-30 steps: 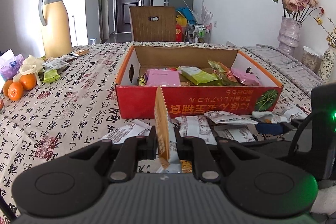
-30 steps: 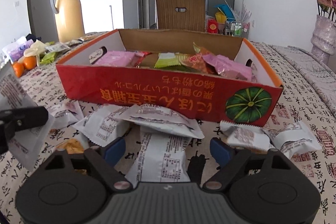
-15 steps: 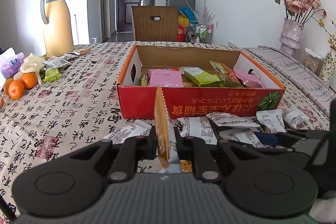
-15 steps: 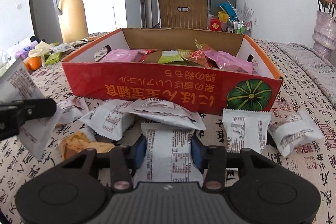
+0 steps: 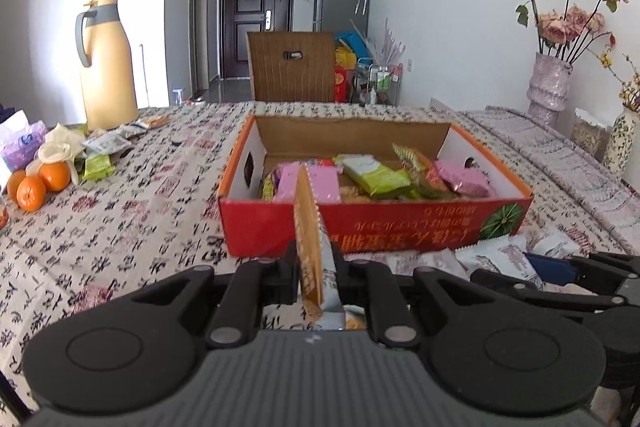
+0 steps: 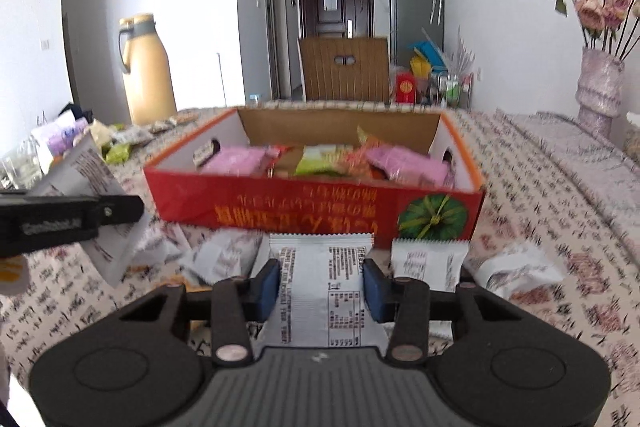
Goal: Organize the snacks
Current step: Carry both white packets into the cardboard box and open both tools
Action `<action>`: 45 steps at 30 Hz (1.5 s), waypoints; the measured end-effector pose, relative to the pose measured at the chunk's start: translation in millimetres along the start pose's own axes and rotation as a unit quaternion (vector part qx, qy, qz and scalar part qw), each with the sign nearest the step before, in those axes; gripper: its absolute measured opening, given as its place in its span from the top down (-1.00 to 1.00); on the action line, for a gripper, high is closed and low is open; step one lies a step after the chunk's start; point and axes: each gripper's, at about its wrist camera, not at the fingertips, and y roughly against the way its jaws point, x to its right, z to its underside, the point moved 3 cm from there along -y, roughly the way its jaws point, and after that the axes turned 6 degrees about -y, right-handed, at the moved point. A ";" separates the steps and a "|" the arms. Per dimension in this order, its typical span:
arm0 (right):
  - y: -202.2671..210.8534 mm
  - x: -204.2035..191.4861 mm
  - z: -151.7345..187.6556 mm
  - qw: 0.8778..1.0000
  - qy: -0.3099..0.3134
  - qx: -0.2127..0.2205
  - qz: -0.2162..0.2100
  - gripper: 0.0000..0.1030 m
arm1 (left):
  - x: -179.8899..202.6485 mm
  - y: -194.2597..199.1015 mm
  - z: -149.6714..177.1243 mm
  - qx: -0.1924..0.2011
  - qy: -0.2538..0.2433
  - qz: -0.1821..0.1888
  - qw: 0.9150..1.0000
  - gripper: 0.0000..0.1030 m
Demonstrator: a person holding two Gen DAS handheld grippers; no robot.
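A red cardboard box (image 5: 360, 227) with an orange rim stands open on the patterned tablecloth, holding several pink, green and orange snack packets (image 5: 376, 179). My left gripper (image 5: 316, 267) is shut on an orange-and-white snack packet (image 5: 308, 223), held edge-on in front of the box. In the right wrist view my right gripper (image 6: 320, 283) is shut on a white snack packet (image 6: 320, 263), lifted just before the box's front wall (image 6: 312, 207). The left gripper (image 6: 128, 211) shows there at the left edge with its packet (image 6: 90, 167). The right gripper's blue pad (image 5: 548, 267) shows low right in the left view.
Several white packets (image 6: 428, 263) lie on the cloth before the box. A yellow thermos jug (image 5: 106, 67), oranges (image 5: 36, 187), a tissue pack (image 5: 24, 143) and more packets sit far left. A vase of dried roses (image 5: 548, 91) stands right; a wooden chair (image 5: 290, 67) is behind the table.
My right gripper closed on the white packet and raised it off the cloth toward the box. The left gripper kept its packet and stayed almost where it was.
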 end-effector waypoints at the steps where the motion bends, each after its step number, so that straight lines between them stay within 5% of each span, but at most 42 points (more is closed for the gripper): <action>1: 2.4 0.6 -3.5 1.000 0.000 0.006 0.000 0.17 | 1.2 0.6 -3.4 0.004 -0.001 0.001 1.000 0.73; 22: -25.6 14.4 -87.5 0.997 -0.005 0.079 0.012 0.17 | 16.0 -37.2 -64.8 0.045 -0.019 -0.003 0.999 0.73; 45: -120.4 43.2 -109.9 0.997 -0.038 0.069 0.014 0.17 | 12.3 -137.1 -88.0 -0.002 -0.007 -0.024 1.000 0.73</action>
